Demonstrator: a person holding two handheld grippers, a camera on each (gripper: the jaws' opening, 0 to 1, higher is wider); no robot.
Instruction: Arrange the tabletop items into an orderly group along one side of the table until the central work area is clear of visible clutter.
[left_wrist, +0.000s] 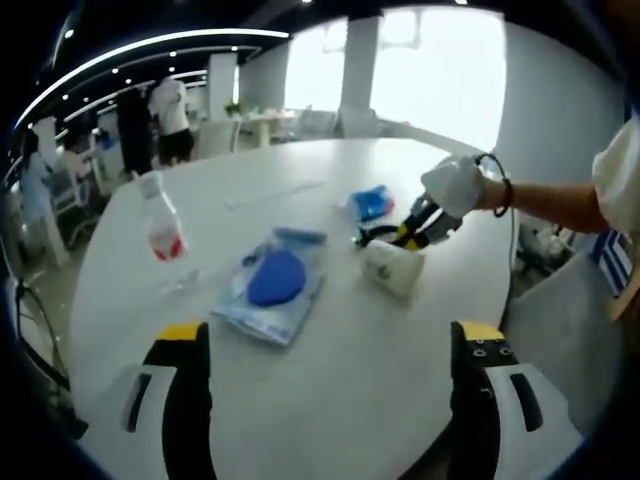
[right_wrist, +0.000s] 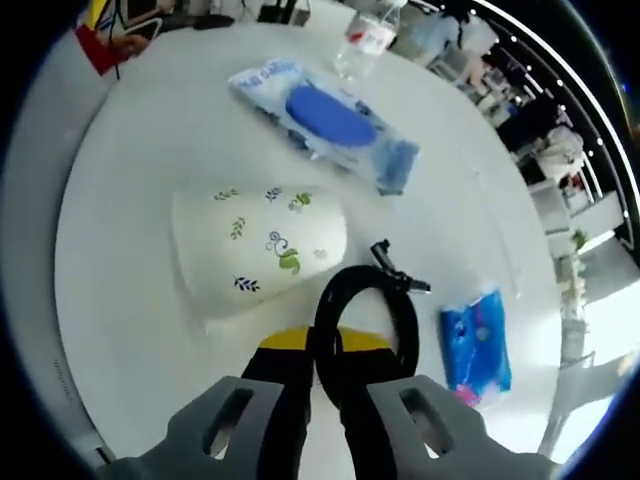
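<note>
Black coiled cable (right_wrist: 362, 320) is clamped in the right gripper (right_wrist: 328, 365), beside the tipped white leaf-printed paper cup (right_wrist: 262, 250), probably for moving aside. The left gripper (left_wrist: 330, 385) hangs open and empty over the white table (left_wrist: 340, 400).

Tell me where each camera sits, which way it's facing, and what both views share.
Left gripper view: rides the left gripper, looking across the white table; a gloved hand holds the right gripper.
Right gripper view: rides the right gripper, jaws closed on a black cable loop, looking down at the table.
Shared: paper cup, blue packet, water bottle.
</note>
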